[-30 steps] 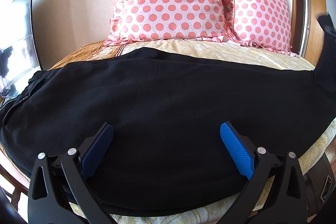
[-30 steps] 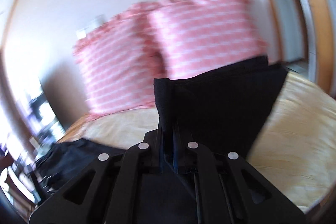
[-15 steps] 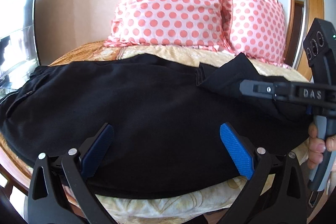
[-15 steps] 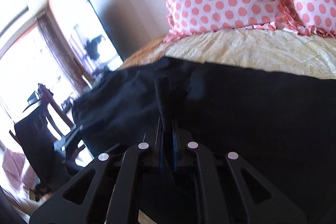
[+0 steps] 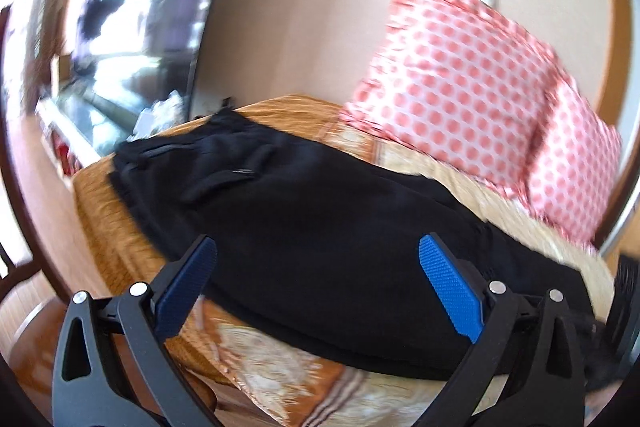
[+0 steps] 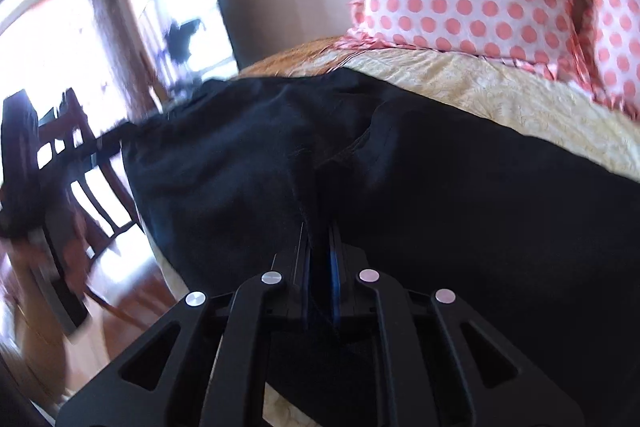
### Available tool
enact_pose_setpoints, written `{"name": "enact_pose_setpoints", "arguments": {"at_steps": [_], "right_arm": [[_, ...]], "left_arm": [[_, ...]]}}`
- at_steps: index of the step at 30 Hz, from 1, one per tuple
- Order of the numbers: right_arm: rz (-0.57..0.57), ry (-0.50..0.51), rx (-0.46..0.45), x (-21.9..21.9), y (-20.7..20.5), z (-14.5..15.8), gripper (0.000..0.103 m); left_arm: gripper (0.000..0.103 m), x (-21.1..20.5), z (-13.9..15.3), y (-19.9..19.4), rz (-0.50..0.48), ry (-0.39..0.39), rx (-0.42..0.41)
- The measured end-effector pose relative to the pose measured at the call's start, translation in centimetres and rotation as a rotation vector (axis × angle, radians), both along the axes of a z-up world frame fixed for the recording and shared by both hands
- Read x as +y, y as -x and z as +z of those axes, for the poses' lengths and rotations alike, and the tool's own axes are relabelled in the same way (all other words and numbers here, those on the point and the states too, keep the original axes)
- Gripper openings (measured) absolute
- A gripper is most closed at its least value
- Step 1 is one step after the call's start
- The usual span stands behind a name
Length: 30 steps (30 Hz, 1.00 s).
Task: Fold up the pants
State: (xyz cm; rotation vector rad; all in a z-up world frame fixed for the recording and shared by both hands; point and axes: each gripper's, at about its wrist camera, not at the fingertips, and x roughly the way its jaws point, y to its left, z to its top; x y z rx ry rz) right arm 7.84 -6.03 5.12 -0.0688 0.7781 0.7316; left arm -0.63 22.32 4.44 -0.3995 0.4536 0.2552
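Black pants (image 5: 320, 227) lie spread across the bed (image 5: 280, 359), waistband and pockets toward the left end. My left gripper (image 5: 316, 279) is open and empty, its blue pads (image 5: 448, 291) wide apart just above the near edge of the pants. My right gripper (image 6: 319, 259) is shut on a fold of the black pants (image 6: 440, 195), which it holds low over the rest of the fabric. The pinched hem runs forward from between the pads.
Two pink polka-dot pillows (image 5: 460, 83) stand against the wall at the back right. A dark-framed mirror or screen (image 5: 160, 27) is at the left. A wooden chair (image 6: 80, 163) stands beside the bed's left end. The bed's near edge drops to a wooden floor.
The right gripper has carried the pants leg leftward and lowered it over the pants toward the waistband. The left gripper has swung left and tilted, still open.
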Motion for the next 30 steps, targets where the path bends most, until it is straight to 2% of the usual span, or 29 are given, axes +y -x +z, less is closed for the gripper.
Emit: {"name": "enact_pose_setpoints", "arguments": {"at_steps": [1, 2, 4, 6, 8, 10, 12, 13, 16, 17, 20, 22, 27, 30], "right_arm": [[0.025, 0.006, -0.012, 0.1, 0.6, 0.2, 0.024], [0.052, -0.012, -0.003, 0.2, 1.0, 0.4, 0.035], [0.083, -0.102, 0.015, -0.4, 1.5, 1.4, 0.035], [0.044, -0.135, -0.029, -1.0, 1.5, 2.5, 0.035], [-0.01, -0.088, -0.097, -0.9, 1.0, 3.1, 0.035], [-0.067, 0.029, -0.14, 0.0, -0.1, 2.6, 0.035], [-0.065, 0.109, -0.112, 1.0, -1.0, 1.4, 0.035], [-0.038, 0.139, -0.064, 1.6, -1.3, 0.5, 0.035], [-0.041, 0.135, -0.091, 1.4, -0.6, 0.0, 0.035], [-0.041, 0.118, -0.073, 1.1, -0.8, 0.0, 0.035], [-0.052, 0.047, -0.014, 0.0, -1.6, -0.4, 0.037], [-0.048, 0.045, -0.023, -0.1, -1.3, -0.4, 0.037], [-0.048, 0.045, -0.034, 0.0, -1.3, -0.3, 0.038], [-0.05, 0.038, -0.031, 0.0, -1.4, -0.4, 0.038]], "left_arm": [[0.101, 1.2, -0.1, 0.3, 0.029, 0.037, 0.0], [0.101, 2.1, -0.2, 0.4, 0.05, 0.063, 0.0], [0.101, 4.2, -0.6, 1.1, 0.104, 0.124, 0.002], [0.101, 5.3, -0.8, 1.6, 0.138, 0.14, 0.002], [0.101, 6.1, -0.7, 1.9, 0.159, 0.134, 0.005], [0.101, 6.7, -0.7, 1.9, 0.171, 0.13, 0.015], [0.101, 7.2, -0.7, 1.8, 0.171, 0.137, 0.024], [0.101, 7.5, -0.8, 1.6, 0.166, 0.146, 0.031], [0.101, 9.0, -1.1, 1.1, 0.147, 0.21, 0.05], [0.101, 9.5, -1.3, 0.9, 0.142, 0.234, 0.054], [0.101, 11.7, -2.1, 0.1, 0.116, 0.376, 0.064], [0.101, 12.7, -2.3, -0.2, 0.125, 0.438, 0.068], [0.098, 13.9, -2.0, 0.0, 0.121, 0.522, 0.041], [0.098, 13.7, -1.5, -0.3, 0.1, 0.509, 0.044]]}}
